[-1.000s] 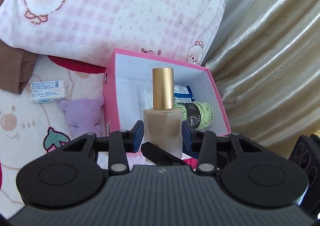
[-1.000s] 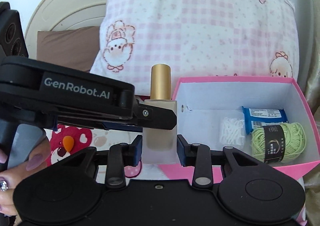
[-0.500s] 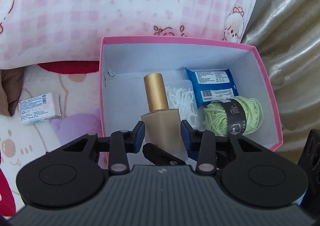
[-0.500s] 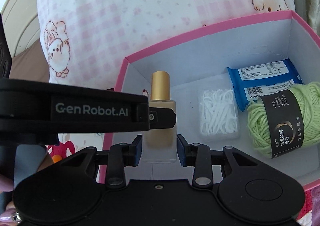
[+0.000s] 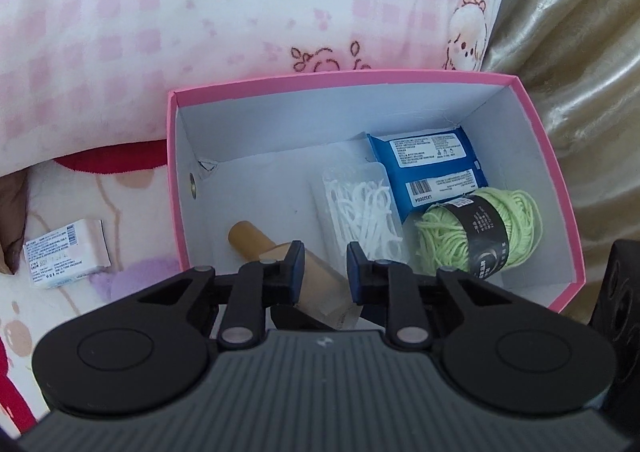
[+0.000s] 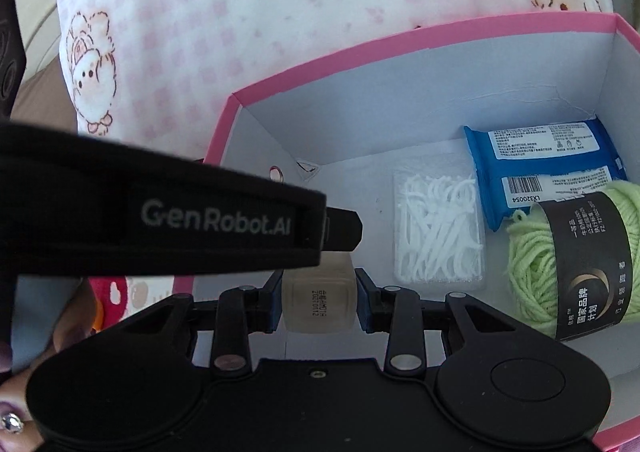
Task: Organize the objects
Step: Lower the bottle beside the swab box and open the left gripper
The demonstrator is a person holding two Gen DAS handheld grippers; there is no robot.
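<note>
"GenRobot.AI" on left gripper (image 6: 340,228) (white lettering), "LX320054" on blue packet (image 6: 548,172)

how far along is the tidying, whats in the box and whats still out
Done: the yarn, blue packet and floss picks lie in the pink box. In hand: the bottle is inside the box, tipped over, gripped at its base by the right gripper; the left gripper has shut above it, holding nothing. Left: release the bottle, then the white carton and purple plush outside the box.

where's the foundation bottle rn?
Foundation bottle sits clamped in the right gripper, inside the pink box at its left end, left of the floss picks.
</note>
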